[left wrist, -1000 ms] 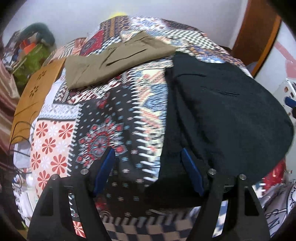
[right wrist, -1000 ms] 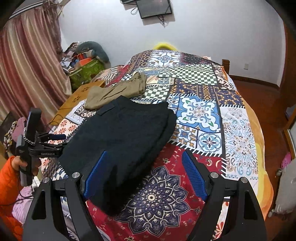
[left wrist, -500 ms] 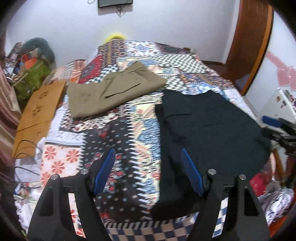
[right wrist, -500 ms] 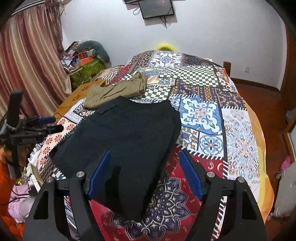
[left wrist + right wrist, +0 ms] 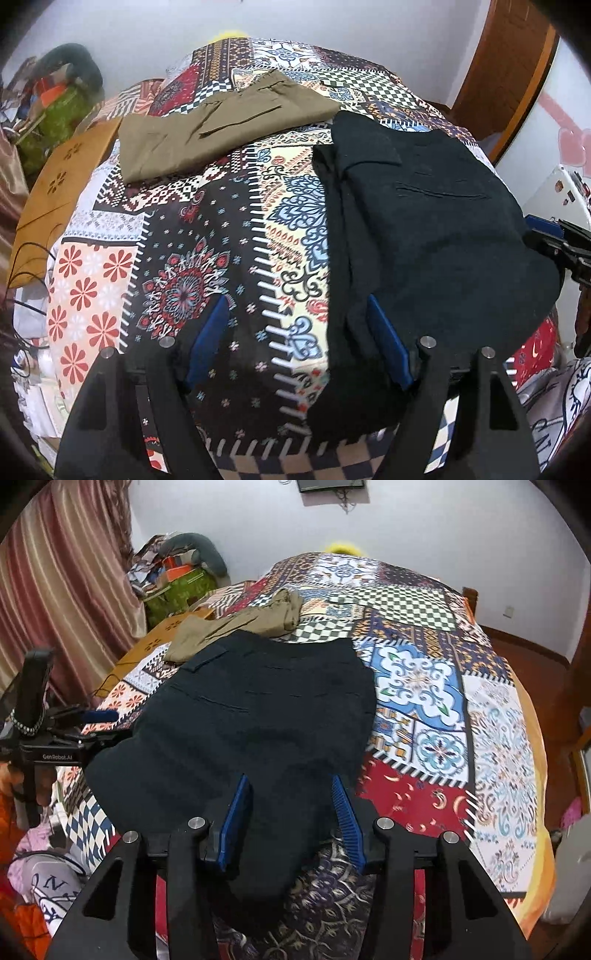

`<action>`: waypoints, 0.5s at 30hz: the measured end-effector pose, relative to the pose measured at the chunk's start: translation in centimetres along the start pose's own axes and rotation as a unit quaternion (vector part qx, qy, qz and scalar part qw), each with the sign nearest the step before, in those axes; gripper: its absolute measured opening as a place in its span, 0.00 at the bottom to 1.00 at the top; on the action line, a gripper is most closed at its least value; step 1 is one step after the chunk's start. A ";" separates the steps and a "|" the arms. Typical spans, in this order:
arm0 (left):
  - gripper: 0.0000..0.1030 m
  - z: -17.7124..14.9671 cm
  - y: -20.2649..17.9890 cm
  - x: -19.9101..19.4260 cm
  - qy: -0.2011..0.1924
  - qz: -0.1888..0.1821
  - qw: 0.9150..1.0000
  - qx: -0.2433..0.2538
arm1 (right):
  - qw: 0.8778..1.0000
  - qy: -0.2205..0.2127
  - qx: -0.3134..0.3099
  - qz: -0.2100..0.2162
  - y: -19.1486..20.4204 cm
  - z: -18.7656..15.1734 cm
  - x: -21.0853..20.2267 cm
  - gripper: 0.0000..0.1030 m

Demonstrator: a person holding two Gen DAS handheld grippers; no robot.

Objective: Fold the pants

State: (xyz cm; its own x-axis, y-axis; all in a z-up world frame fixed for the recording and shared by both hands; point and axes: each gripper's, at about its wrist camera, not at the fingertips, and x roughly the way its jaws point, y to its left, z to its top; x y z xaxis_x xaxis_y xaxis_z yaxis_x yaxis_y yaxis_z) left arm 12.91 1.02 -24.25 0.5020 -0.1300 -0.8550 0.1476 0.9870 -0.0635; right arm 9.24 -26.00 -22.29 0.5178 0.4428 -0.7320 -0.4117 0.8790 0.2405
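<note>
Both grippers come in at the near hem of the black cloth pants [image 5: 258,716] on the patchwork bedspread [image 5: 424,686], right gripper [image 5: 291,812] half-closed astride the fabric, left gripper [image 5: 299,332] wide open, empty, apparently readying a fold.

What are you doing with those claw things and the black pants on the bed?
A person holds a claw in each hand and is folding pants. The black pants lie on the patterned bedspread. The right claw is open around the pants' near end, not pinching it. The left claw is open at their other side. The tan pants lie farther back, untouched.
</note>
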 end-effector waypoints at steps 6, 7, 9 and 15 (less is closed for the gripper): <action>0.74 0.0 1.4 -1.0 -0.003 0.062 0.998 -0.003 | 0.999 -0.006 0.031 -0.015 -1.5 -0.3 -1.6 0.42; 0.74 0.1 1.7 -1.2 -0.003 0.060 0.998 -0.009 | 0.999 -0.009 0.036 -0.016 -1.8 -0.2 -1.9 0.42; 0.74 0.6 2.3 -1.7 -0.008 0.063 0.998 -0.015 | 0.999 -0.014 0.037 -0.025 -2.0 0.2 -2.5 0.42; 0.74 3.2 0.8 -3.8 -0.054 0.047 0.997 0.001 | 0.998 -0.028 0.043 -0.024 -2.0 2.0 -3.1 0.43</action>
State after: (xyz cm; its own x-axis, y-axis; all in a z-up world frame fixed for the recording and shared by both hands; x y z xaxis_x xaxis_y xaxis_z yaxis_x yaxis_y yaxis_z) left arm 13.89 1.98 -19.41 0.6031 -0.0470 -0.7963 0.0978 0.9951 0.0154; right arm 9.91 -28.78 -19.20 0.5771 0.4077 -0.7076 -0.3207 0.9100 0.2627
